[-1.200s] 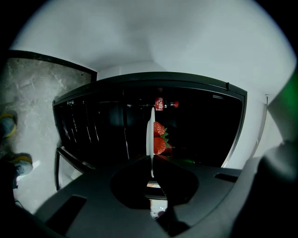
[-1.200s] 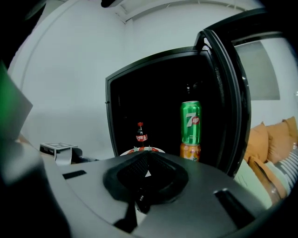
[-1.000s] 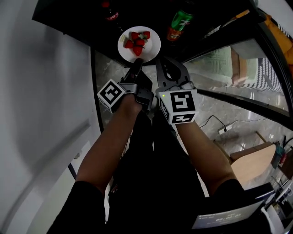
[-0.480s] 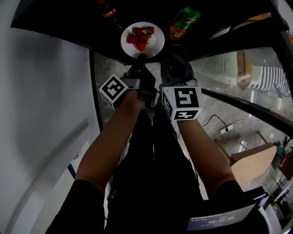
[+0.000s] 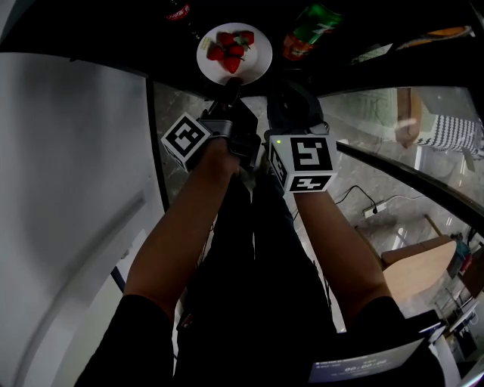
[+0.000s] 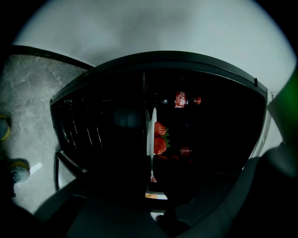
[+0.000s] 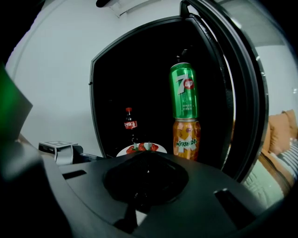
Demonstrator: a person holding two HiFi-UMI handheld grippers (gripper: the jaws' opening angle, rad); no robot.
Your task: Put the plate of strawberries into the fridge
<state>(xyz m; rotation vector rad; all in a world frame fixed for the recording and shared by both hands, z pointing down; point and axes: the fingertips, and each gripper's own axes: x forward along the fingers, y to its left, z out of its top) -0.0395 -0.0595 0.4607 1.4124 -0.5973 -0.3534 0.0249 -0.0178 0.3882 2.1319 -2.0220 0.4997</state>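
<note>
Nearly in: plate of strawberries held at the fridge mouth

Top centre of the head view, the left gripper (image 5: 229, 89) is clamped on the near rim of the white plate (image 5: 259, 60), strawberries (image 5: 231, 47) piled on it, just inside the dark fridge (image 5: 91, 30), between a cola bottle (image 5: 178, 9) and stacked 7up can (image 5: 318, 17) and Mirinda can (image 5: 295, 47). The right gripper (image 5: 291, 102) beside it looks closed on nothing. Placing seems under way; next, likely lower the plate level onto the shelf, then let go
</note>
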